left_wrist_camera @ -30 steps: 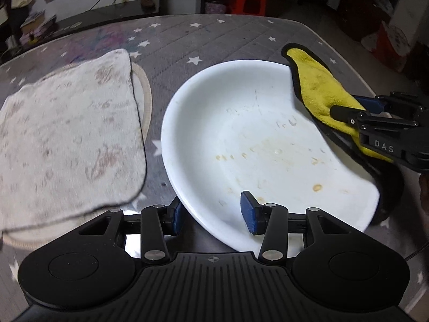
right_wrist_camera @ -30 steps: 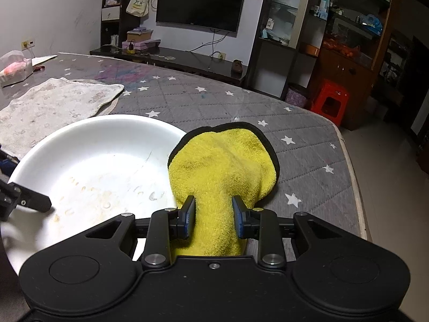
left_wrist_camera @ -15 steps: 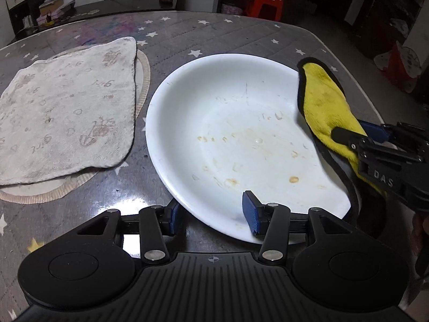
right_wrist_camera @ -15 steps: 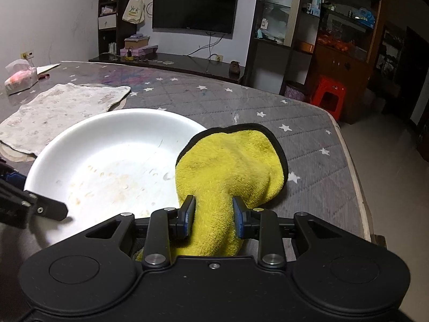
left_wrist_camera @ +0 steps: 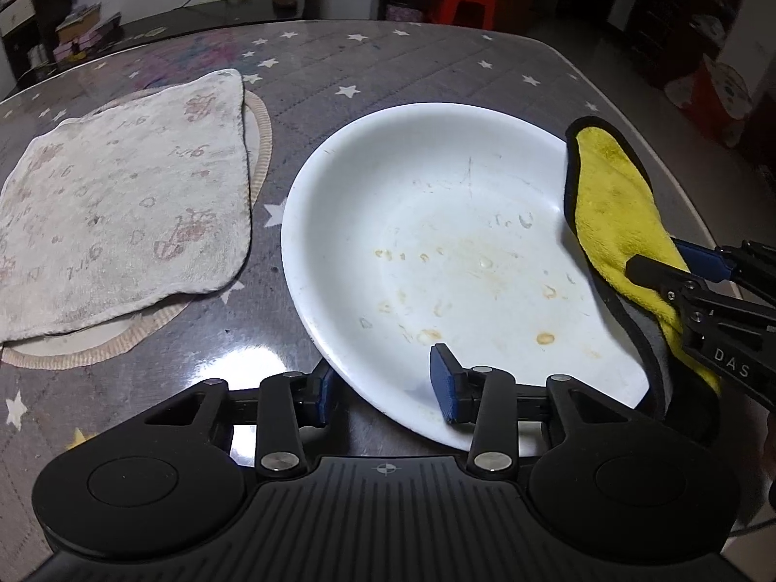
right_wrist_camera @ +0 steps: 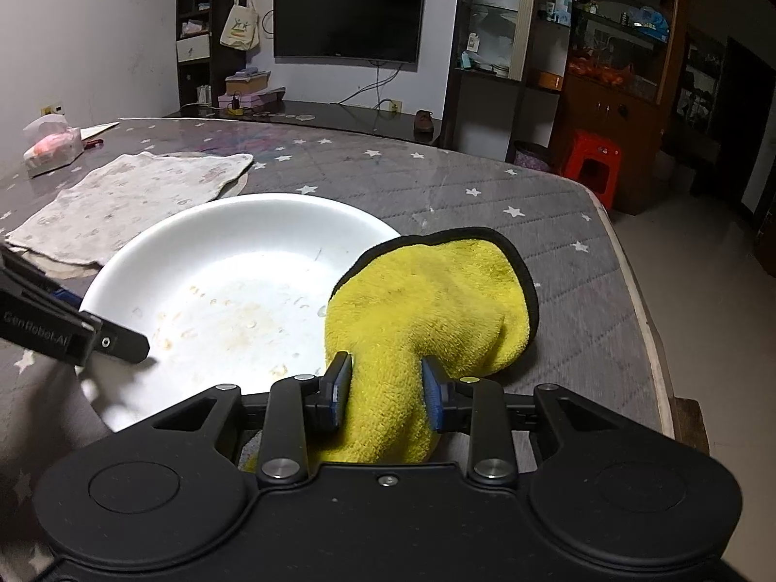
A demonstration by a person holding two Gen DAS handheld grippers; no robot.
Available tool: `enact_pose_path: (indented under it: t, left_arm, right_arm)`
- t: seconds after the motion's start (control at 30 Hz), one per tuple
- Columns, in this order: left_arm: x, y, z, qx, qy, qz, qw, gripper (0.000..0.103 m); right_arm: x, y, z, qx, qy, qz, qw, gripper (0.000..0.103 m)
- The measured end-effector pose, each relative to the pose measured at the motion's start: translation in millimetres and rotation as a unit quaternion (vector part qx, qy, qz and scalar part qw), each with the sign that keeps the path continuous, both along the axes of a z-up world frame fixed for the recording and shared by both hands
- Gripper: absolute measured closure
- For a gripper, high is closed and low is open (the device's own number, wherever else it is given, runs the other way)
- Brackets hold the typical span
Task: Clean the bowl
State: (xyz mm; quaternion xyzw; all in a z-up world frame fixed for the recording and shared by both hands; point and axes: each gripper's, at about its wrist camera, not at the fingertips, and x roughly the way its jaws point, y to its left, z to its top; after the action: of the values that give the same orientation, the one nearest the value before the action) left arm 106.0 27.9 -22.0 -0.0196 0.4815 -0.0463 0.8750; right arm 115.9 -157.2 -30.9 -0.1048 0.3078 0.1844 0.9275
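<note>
Inside, bowl (left_wrist_camera: 436, 184) white | brown stains | yellow cloth (right_wrist_camera: 427, 291) on rim

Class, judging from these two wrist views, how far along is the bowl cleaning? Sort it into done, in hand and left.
Done: the right gripper is shut on the yellow cloth, and the left gripper straddles the bowl's near rim. In hand: the cloth lies over the bowl's edge. Left: brownish stains on the bowl's floor remain to be wiped.

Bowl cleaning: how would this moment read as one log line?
left gripper: straddles white bowl rim, grip unclear | right gripper: shut on yellow cloth, at bowl edge | stains: unwiped
</note>
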Motion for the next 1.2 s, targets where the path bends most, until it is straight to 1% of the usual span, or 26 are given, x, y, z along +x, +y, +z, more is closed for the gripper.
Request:
enact_pose_path:
  t: [0.2,0.7,0.8,1.2]
  left_arm:
    - [-1,0,0,0.004,-0.003,-0.017,0.9999,0.062]
    - [4,2,0,0.009,0.005,-0.046,0.9989,0.06]
    - [5,3,1,0.01,0.006,-0.05,0.9987,0.059]
    - [6,3,1,0.018,0.008,-0.059,0.9981,0.058]
  right_arm:
    - [-2,-3,2,-0.006,-0.001,0.0,1.0,0.069]
    - [40,11,-2,-0.041,-0.011,0.012,0.999,0.069]
    - [39,8,-6,-0.046,-0.013,0.016,0.999,0.069]
    - [63,26,-6,-0.068,-0.023,0.034,0.997,0.069]
